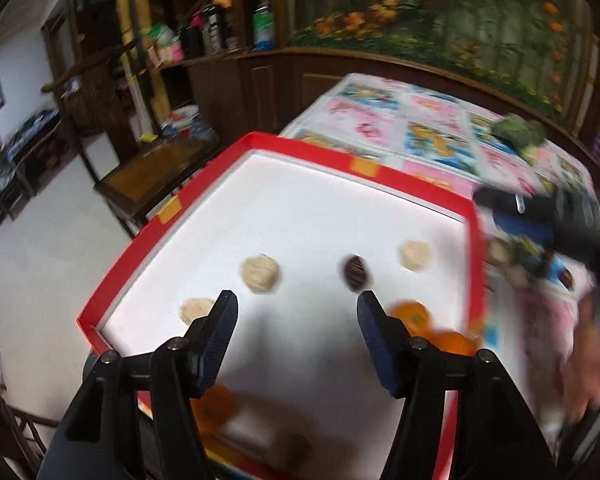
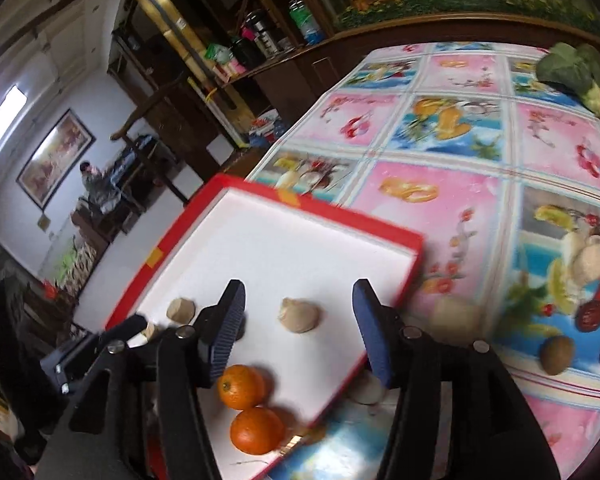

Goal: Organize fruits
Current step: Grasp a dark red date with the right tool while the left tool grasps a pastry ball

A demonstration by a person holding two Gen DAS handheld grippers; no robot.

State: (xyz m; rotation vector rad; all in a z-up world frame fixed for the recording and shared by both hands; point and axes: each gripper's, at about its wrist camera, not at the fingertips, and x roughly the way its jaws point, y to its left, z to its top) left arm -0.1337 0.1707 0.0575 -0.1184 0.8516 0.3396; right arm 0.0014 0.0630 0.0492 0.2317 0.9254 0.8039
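Left wrist view: left gripper (image 1: 296,304) hangs over the red-rimmed white tray (image 1: 260,142), jaws apart, nothing between the pads. On the tray floor ahead lie three pale round fruits, the middle one (image 1: 260,279) nearest, and one dark fruit (image 1: 355,273). Two oranges (image 1: 414,316) sit by the tray's right wall.

Right wrist view: right gripper (image 2: 298,300) also stands parted and empty above the tray's near corner. Loose on the flowered tablecloth (image 2: 452,152) lie a kiwi (image 2: 556,354), a dark red fruit (image 2: 590,316) and a broccoli head (image 2: 576,68).
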